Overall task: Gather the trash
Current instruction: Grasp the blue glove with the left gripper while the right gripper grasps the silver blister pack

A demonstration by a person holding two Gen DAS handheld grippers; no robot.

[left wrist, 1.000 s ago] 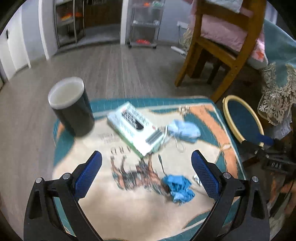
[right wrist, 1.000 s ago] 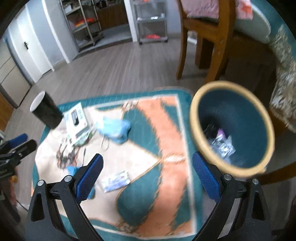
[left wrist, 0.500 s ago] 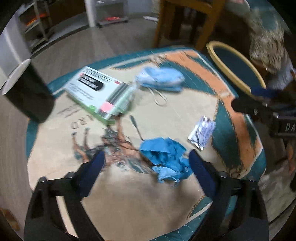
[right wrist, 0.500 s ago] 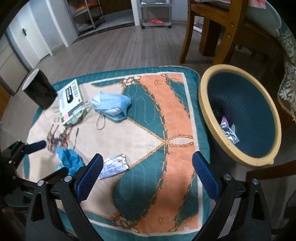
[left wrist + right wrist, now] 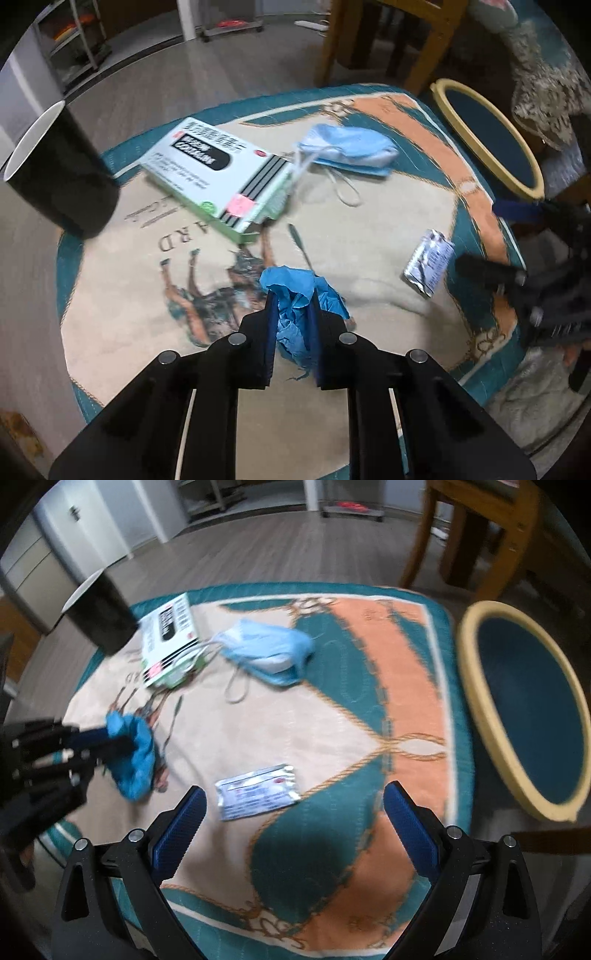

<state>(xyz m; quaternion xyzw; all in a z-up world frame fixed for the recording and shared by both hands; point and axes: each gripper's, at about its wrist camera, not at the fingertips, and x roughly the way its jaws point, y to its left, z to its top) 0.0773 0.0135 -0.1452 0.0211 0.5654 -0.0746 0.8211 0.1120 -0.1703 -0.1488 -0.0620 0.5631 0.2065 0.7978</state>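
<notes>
Trash lies scattered on a quilted teal, orange and cream printed cloth spread over a low surface. Left gripper, seen at lower centre of the left wrist view, is closing its jaws on a crumpled bright-blue thin glove or tissue wad; blue pads press both sides of it, material bulging out above and to the right of the fingers. In the right wrist view the same gripper comes in from the left edge, w/ the blue wad bunched at its tip, resting on the cloth at left-centre.

Right gripper hangs w/ jaws spread wide, nothing between them. A flat silver foil sachet w/ printed label lies on the cloth just above and between its fingertips, not touched. In the left wrist view that sachet sits at right-centre, near the right gripper's dark body at the right edge.

Other bits: pale-blue disposable face mask w/ white ear loops upper centre; white and green cardboard box w/ black label just left of it, loops touching the box end. Black cylindrical cup w/ white inside stands at upper left on the cloth's edge. Round dark-teal bin w/ yellow rim sits off the cloth's right side; contents cannot be made out. Wooden chair legs at top, grey plank floor beyond.
</notes>
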